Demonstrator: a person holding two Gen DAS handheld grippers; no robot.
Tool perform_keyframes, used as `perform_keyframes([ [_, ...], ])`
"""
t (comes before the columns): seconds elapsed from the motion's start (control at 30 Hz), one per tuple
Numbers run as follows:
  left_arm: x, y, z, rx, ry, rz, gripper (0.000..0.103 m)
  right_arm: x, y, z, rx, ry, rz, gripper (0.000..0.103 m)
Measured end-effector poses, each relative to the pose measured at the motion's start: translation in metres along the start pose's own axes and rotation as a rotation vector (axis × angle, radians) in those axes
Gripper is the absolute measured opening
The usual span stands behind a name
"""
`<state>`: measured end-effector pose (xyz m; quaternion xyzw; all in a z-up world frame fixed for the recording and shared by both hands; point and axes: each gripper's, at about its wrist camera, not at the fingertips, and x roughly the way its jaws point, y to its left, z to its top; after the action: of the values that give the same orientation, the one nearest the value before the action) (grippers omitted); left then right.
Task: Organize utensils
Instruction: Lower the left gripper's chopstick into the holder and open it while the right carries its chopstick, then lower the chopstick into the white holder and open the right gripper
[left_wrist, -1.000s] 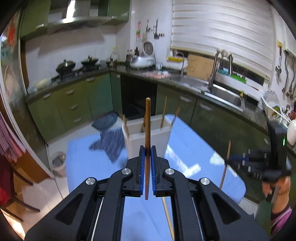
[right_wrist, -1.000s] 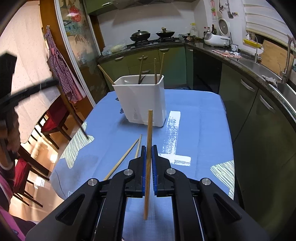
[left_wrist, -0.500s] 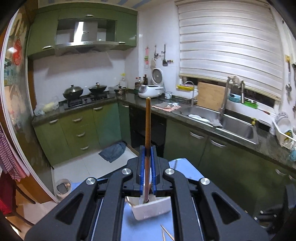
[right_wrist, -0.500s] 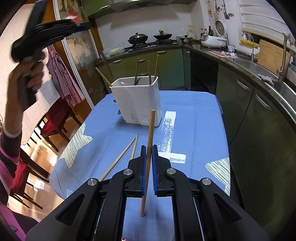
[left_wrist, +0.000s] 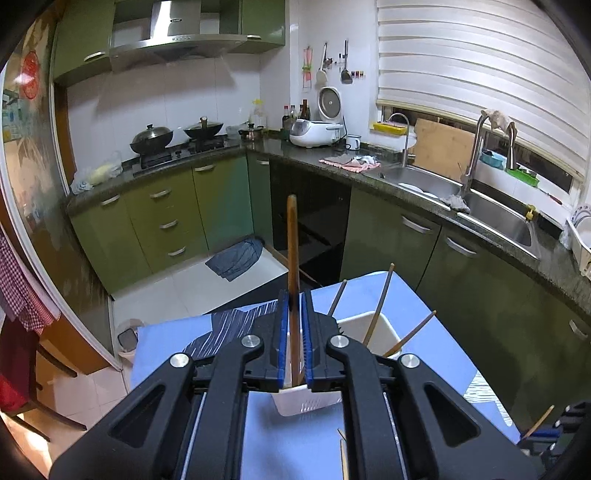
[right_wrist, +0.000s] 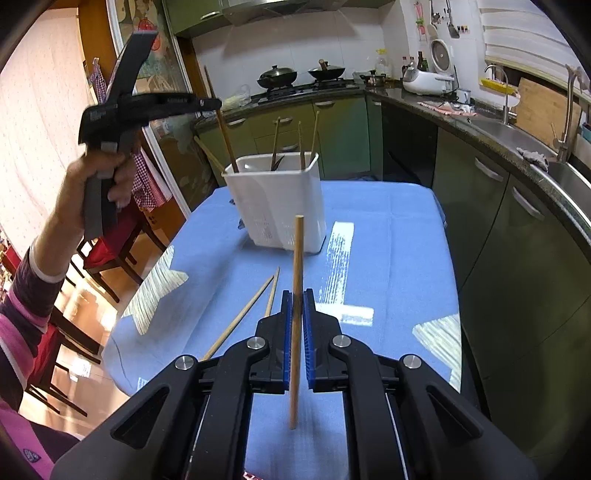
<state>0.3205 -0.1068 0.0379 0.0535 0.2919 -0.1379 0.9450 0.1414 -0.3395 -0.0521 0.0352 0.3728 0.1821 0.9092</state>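
Left gripper (left_wrist: 293, 334) pinches a dark reddish-brown chopstick (left_wrist: 293, 258), held upright over the white holder (left_wrist: 373, 325); its lower end reaches inside the holder's near-left corner. Right gripper (right_wrist: 296, 332) is clamped on a lighter, plain wooden chopstick (right_wrist: 296, 280), near vertical above the blue tablecloth (right_wrist: 388, 236). Several sticks lean in the holder. Two pale chopsticks (right_wrist: 255, 302) lie loose on the cloth, just left of the right gripper.

No legible text in either view, small lettering on the range hood (left_wrist: 173, 21) too blurred to read, red round decoration on the glass door (left_wrist: 30, 75) with an unreadable design, faint print on the left gripper (right_wrist: 210, 104) body indecipherable
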Motion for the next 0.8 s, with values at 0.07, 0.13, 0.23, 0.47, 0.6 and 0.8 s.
perform_keyframes([
  [0.07, -0.006, 0.002, -0.001, 0.0, -0.01, -0.005, 0.026, -0.004, 0.002, 0.008, -0.003, -0.016, -0.005, 0.007],
  [0.13, -0.017, 0.005, -0.001, -0.003, -0.035, -0.012, 0.049, -0.009, 0.004, 0.02, -0.01, -0.033, 0.005, 0.007],
  [0.23, -0.044, 0.005, -0.002, 0.009, -0.088, -0.015, 0.053, -0.016, 0.008, 0.044, -0.017, -0.067, 0.016, 0.007],
  [0.47, -0.097, 0.018, -0.016, -0.001, -0.128, -0.047, 0.053, -0.032, 0.023, 0.12, -0.024, -0.184, 0.058, 0.007],
  [0.6, -0.121, 0.032, -0.033, -0.009, -0.142, -0.046, 0.056, -0.025, 0.029, 0.168, -0.006, -0.209, 0.078, 0.007],
  [0.8, -0.142, 0.054, -0.061, -0.047, -0.121, -0.035, 0.057, 0.003, 0.025, 0.227, 0.045, -0.223, 0.061, 0.007],
])
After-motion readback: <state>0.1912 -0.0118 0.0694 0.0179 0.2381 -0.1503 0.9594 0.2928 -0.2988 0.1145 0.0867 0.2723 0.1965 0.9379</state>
